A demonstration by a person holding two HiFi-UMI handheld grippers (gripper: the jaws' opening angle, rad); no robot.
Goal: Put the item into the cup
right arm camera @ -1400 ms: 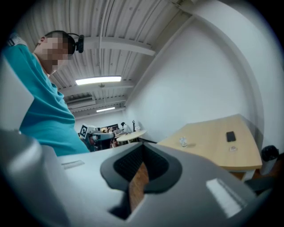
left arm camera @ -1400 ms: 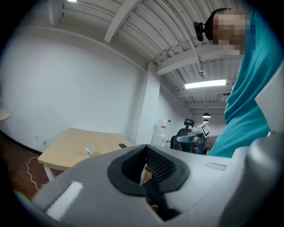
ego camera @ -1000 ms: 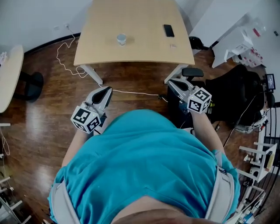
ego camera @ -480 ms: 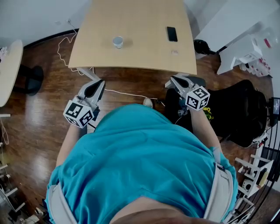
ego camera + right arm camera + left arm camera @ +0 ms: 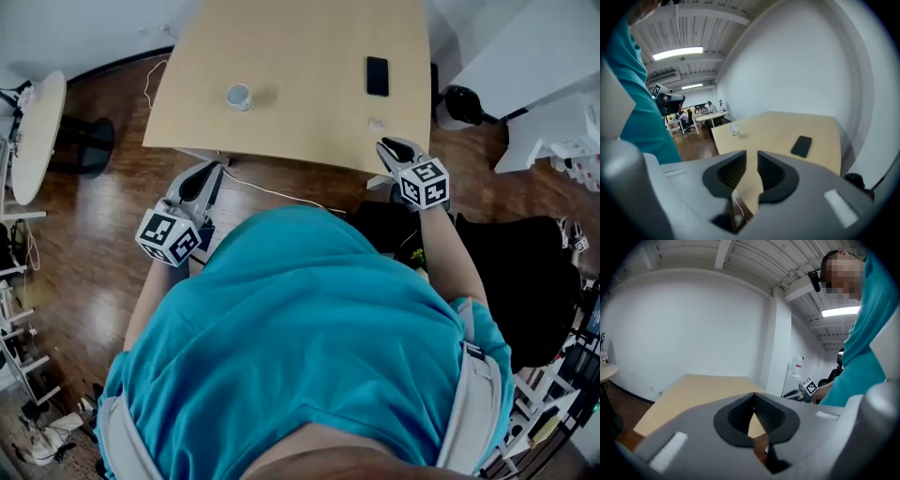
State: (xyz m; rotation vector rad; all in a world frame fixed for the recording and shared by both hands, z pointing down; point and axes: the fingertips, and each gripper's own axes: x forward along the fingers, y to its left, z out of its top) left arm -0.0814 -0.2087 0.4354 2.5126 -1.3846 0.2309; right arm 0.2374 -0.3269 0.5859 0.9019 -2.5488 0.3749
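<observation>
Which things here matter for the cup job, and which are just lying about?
Job:
- cup
- small item near the table edge
- right gripper, jaws opening, nothing between them

Lying about:
- phone
- round side table

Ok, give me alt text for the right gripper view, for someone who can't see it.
The right tool points at a light wooden table, its jaws opening with nothing between them. On it sit a small cup, farther left, and a black phone, nearer right.
</observation>
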